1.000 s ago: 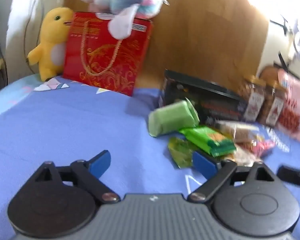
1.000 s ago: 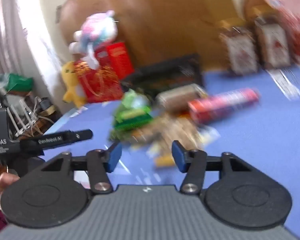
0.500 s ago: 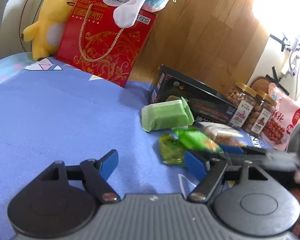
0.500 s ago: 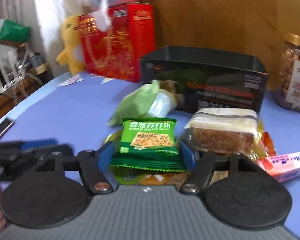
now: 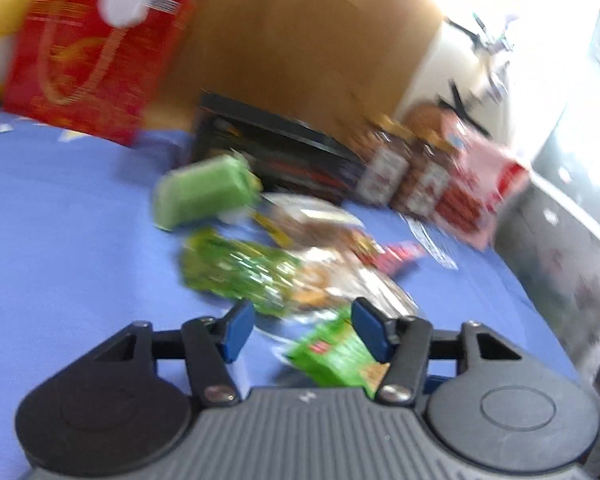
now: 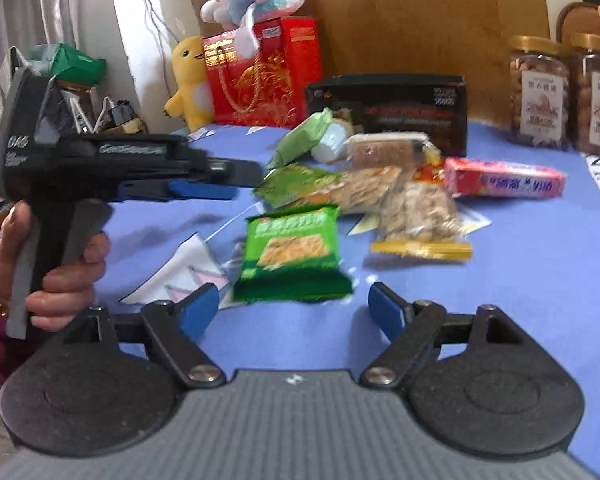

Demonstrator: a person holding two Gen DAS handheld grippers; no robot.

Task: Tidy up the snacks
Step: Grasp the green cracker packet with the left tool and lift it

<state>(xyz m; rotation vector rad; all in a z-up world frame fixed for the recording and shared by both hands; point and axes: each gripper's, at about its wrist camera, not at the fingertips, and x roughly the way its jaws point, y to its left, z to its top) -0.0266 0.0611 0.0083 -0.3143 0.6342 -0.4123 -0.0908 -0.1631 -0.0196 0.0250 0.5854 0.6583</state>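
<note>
A green cracker packet lies flat on the blue cloth, just ahead of my right gripper. Its jaws are opening and the pads stand clear of the packet on both sides. My left gripper, held by a hand, hovers at the left and points at the snack pile. In the blurred left wrist view, my left gripper has closing jaws. The cracker packet shows in the gap by the right finger, on the cloth below, with no pad pressing on it.
A black box stands behind the pile, with a light green pack leaning against it. A pink carton lies to the right, and two nut jars stand at the back right. A red gift bag and a yellow plush are at the back left.
The cracker packet sat between my right jaws half a second ago. Now it lies on the cloth ahead of them, and they stand wider. My left jaws have narrowed and swung towards the pile.
</note>
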